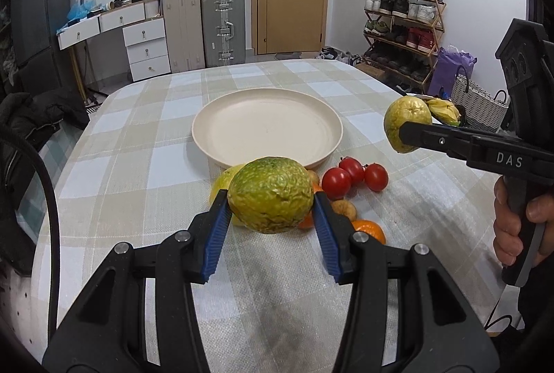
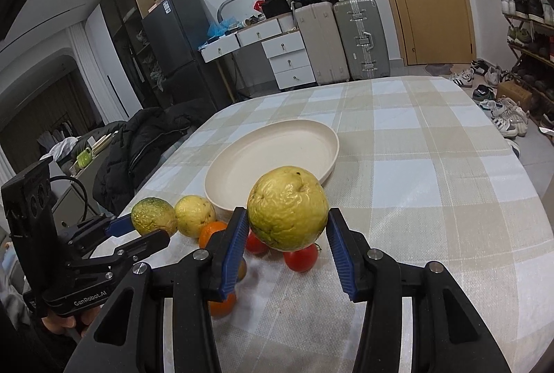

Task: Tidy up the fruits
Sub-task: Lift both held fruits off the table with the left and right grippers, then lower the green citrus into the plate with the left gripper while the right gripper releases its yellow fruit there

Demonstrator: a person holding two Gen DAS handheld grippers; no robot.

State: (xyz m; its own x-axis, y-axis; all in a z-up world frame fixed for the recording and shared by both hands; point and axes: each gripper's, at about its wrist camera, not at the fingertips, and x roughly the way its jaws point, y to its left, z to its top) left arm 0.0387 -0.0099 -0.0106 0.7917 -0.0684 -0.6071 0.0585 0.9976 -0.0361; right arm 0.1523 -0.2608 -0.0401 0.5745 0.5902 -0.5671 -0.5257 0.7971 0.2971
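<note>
Between my left gripper's [image 1: 271, 212] blue pads sits a wrinkled green guava [image 1: 270, 194], clamped tight; my right gripper [image 2: 287, 232] squeezes a yellower guava [image 2: 288, 207]. Beyond both fingertips lies the cream plate [image 1: 214, 116], tomatoes [image 1: 353, 177] just below.

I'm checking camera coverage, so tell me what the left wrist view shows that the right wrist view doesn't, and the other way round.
Only the left wrist view shows the third tomato, a white woven basket and the hand holding the right tool. Only the right wrist view shows the dark refrigerator clearly and the green mug. Both share the empty cream plate, each tool shut on a wrinkled yellow-green fruit, the oranges and the checked tablecloth.
</note>
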